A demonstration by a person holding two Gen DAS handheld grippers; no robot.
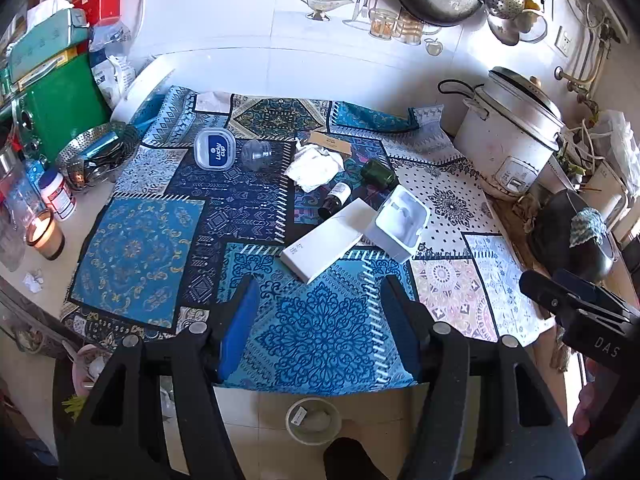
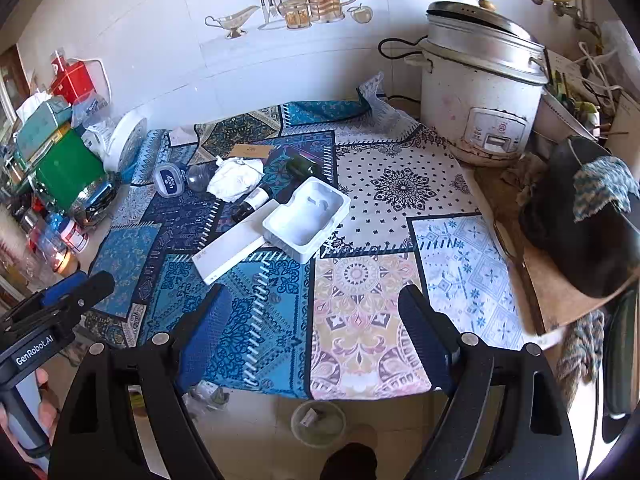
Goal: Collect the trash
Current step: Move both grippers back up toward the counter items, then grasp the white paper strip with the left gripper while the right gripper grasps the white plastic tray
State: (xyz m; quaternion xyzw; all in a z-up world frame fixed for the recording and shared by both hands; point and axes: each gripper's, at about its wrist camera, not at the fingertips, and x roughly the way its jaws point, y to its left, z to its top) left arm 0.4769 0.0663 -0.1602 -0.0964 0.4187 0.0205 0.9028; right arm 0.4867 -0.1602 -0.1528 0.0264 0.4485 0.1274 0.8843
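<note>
**Both grippers empty above the table, most of the trash uncollected**

Left gripper (image 1: 316, 312) hangs over the near edge of the patterned cloth (image 1: 136, 248) with its blue pads (image 1: 240, 320) spread apart and nothing between them. Beyond it the litter lies in a loose cluster mid-table.

Going left to right in the left wrist view:
- a lidded plastic tub (image 1: 215, 148) printed with "Lucky cup";
- just beside it a clear plastic cup (image 1: 256, 154) on its side;
- a crumpled white tissue (image 1: 316, 168), with a flat brown card (image 1: 330, 143) behind it;
- a small dark bottle (image 1: 336, 198) with a white label, lying down;
- a green bottle (image 1: 378, 174) near it, also on its side;
- a long white box (image 1: 326, 242), touching a white moulded packaging tray (image 1: 400, 222).

A scrap of crumpled paper (image 1: 33, 281) sits off the cloth at the far left, near a lit candle (image 1: 44, 234).

On the floor below the table edge stands a small bin (image 1: 313, 420) with a few pieces already in it, so I judge collection has begun but is far from done: every item listed is still on the table.

Right gripper (image 2: 316, 332) also hovers at the near edge, jaws wide and empty, closest to the tray and box, which look like the handiest next pick.
</note>
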